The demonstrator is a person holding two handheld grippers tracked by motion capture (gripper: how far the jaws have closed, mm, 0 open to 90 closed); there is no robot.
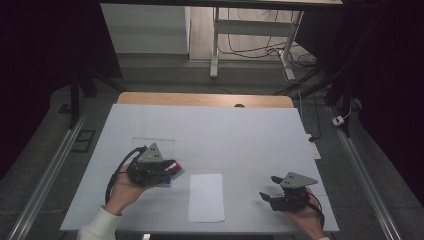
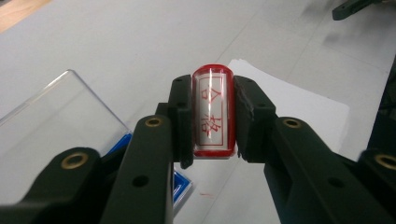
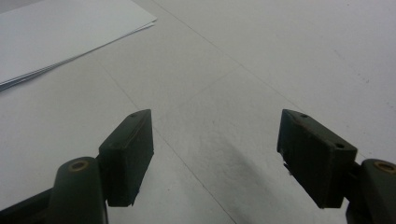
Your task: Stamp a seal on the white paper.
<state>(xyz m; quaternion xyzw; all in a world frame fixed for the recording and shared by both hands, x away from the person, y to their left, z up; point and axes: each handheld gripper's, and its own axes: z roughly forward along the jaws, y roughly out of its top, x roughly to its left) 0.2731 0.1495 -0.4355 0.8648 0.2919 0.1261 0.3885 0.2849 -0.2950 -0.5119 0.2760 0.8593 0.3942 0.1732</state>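
Note:
My left gripper (image 2: 212, 119) is shut on a red-rimmed stamp (image 2: 213, 112) with red characters on its white face, held a little above the table. In the high view the left gripper (image 1: 175, 168) points right, toward the stack of white paper (image 1: 206, 197). Under the jaws lies a blue ink pad (image 2: 180, 186) with its clear lid (image 2: 56, 126) open. My right gripper (image 1: 270, 188) rests at the front right with its jaws wide open and nothing between them (image 3: 215, 154). A corner of the paper stack (image 3: 60, 32) lies to its upper left.
A white sheet covers the table (image 1: 240, 135); the wooden far edge (image 1: 200, 99) shows behind it. Beyond stand a desk frame (image 1: 250, 35) and loose cables on the floor. Metal rails (image 1: 45, 175) run along both sides of the table.

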